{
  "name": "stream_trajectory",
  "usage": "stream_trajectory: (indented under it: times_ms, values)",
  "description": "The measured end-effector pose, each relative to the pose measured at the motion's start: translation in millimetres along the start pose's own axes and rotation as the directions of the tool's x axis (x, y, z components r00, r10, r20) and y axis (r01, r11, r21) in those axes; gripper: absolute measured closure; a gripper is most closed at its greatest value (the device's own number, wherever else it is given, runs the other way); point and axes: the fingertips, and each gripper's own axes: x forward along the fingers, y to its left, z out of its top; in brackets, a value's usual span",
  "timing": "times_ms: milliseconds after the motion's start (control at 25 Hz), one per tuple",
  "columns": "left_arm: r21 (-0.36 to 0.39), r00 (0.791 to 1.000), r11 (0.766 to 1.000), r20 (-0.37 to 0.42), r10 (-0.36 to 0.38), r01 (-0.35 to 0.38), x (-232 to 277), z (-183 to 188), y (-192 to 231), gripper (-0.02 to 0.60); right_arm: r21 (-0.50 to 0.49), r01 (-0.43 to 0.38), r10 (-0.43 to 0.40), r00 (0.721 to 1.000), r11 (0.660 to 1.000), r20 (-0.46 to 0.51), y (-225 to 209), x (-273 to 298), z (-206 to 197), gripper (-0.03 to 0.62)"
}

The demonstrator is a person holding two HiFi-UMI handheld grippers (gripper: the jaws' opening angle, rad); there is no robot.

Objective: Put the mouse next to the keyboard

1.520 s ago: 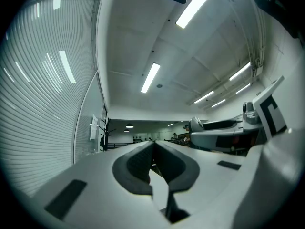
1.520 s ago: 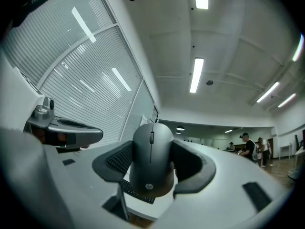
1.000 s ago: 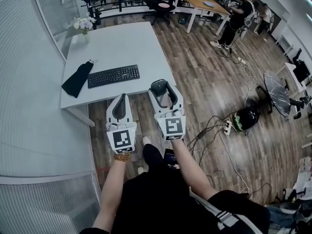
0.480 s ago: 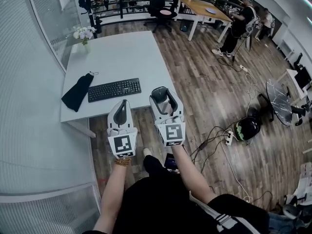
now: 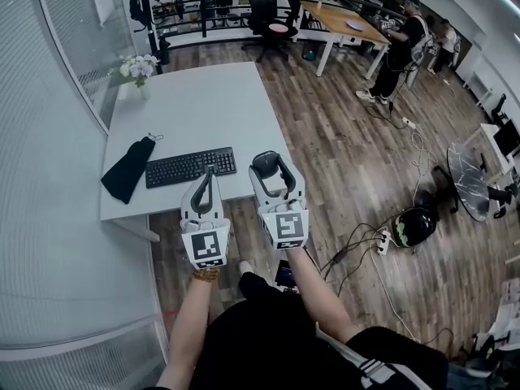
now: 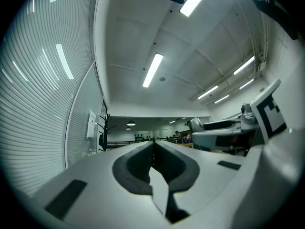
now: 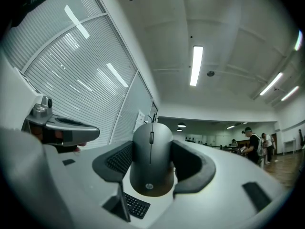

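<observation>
The mouse (image 7: 151, 161) was seen clamped between the jaws of the right tongs (image 5: 270, 162), wheel and buttons turned toward that camera and both flanks pressed by the dark pads; it was thus carried in the air and had not yet been laid on the tabletop (image 5: 203, 104); the left tongs (image 6: 153, 148) were clenched on nothing, the jaws meeting along one seam in the left gripper view. Over the last second both tongs had been brought forward, from over the floor toward the tabletop's near edge; where a second earlier they had been held short of that edge, the tip of the left tongs was now seen in the head view overlapping the right end of the keyboard (image 5: 191, 166), and the right tongs were held over the near right corner. A strip of keys was visible just below the mouse in the right gripper view, so the keyboard was judged to lie close beneath and slightly to the left; how high the mouse was held above the surface could not be told. The keyboard itself had not been shifted; it lay along the near edge, with a black cloth (image 5: 127, 171) beside it toward the near left corner and flowers (image 5: 138, 67) at the far left corner. The carry was therefore judged nearly done; a bare stretch was left between the keyboard's right end and the tabletop's right edge, and only lowering and release were judged to remain; since that stretch bordered the near edge, a placement too far back was judged liable to let the mouse slide off.
</observation>
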Motion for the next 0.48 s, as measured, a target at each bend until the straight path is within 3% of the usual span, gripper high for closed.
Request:
stream_trajectory:
  times_ms: [480]
  values:
    - [0.017,1.0,1.0,-0.019,0.017,-0.016,71.0,-14.5,5.6,0.571,0.006,-0.026,0.026,1.0,1.0,0.006,-33.6,61.6,-19.0,0.335]
